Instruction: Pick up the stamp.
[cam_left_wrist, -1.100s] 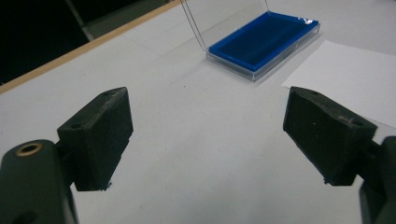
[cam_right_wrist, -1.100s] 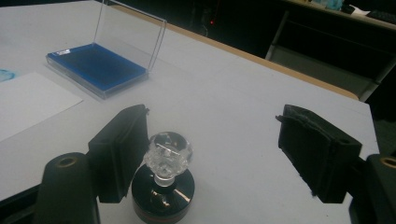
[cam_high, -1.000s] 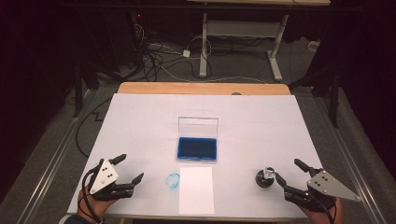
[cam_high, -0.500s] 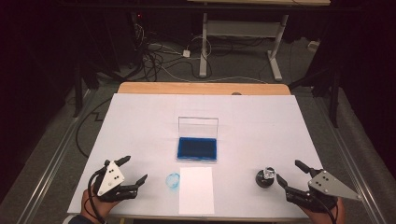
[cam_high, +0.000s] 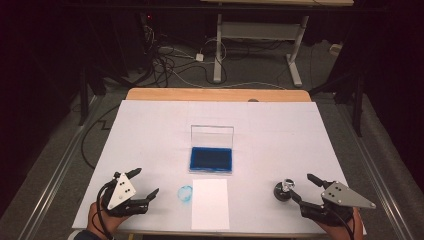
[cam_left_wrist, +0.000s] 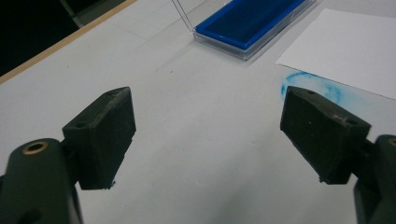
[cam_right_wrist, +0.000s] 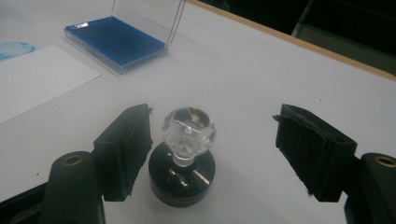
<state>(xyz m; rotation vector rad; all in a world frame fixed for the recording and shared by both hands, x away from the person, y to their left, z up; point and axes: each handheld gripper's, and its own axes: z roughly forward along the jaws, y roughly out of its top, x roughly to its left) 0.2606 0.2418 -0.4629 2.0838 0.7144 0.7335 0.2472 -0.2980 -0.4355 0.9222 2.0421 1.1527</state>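
- The ink pad (cam_high: 211, 160) sits mid-table in a clear case, its lid (cam_high: 212, 135) standing upright at the far edge. The tray is filled edge to edge with a dark blue pad.
- The stamp (cam_high: 282, 190) stands upright on the table (cam_high: 150, 130) near the front right. It has a black round base and a clear faceted knob on top.
- The right gripper (cam_high: 304, 189) lies low at the front right with its jaws wide. They have just been closing a little, and the stamp stands between them, close to one jaw — whether that jaw touches the base I cannot tell. The other jaw is well clear.
- The left gripper (cam_high: 143, 182) rests at the front left, jaws wide, with bare table between them.
- The paper (cam_high: 210, 203) lies just in front of the ink pad. A blue smudge (cam_high: 185, 193) marks the table just beside its left edge.
- The high view gives the whole layout — both hands, the wooden far edge, and the floor cables beyond.
- The right gripper view shows the stamp's (cam_right_wrist: 186, 154) facets and the glossy ring on its base, plus the ink pad (cam_right_wrist: 114, 43) farther off.
- The left gripper view shows the smudge (cam_left_wrist: 308, 88) as a faint ring near one jaw, and a corner of the paper (cam_left_wrist: 350, 46).
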